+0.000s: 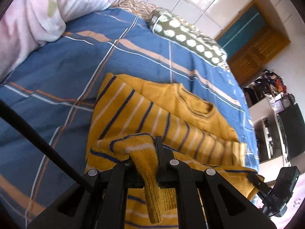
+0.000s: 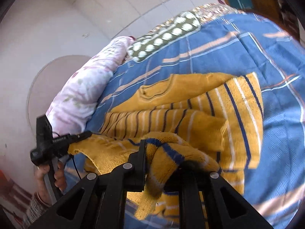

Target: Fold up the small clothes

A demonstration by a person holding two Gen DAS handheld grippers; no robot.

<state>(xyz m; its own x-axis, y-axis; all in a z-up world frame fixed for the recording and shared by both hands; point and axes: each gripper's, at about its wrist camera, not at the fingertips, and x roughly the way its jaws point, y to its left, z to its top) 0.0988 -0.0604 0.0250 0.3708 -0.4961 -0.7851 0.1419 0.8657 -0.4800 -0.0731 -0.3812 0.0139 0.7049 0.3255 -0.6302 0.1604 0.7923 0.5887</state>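
A small mustard-yellow knit sweater [image 1: 167, 110] with navy and white stripes lies on the blue plaid bed cover [image 1: 76, 66], neck hole toward the far side. My left gripper [image 1: 144, 158] is shut on the sweater's near hem and holds a bunched fold of it lifted off the bed. My right gripper [image 2: 162, 158] is shut on the hem too, with knit draped over its right finger. The right gripper also shows in the left wrist view [image 1: 266, 189] at the sweater's right corner. The left gripper also shows in the right wrist view [image 2: 83, 135], held by a hand.
A pink floral quilt [image 1: 47, 13] is heaped at the bed's left. A green pillow with white dots [image 1: 188, 40] lies at the far edge. A wooden door [image 1: 255, 43] and cluttered shelves [image 1: 272, 103] stand to the right. The wall is white tile.
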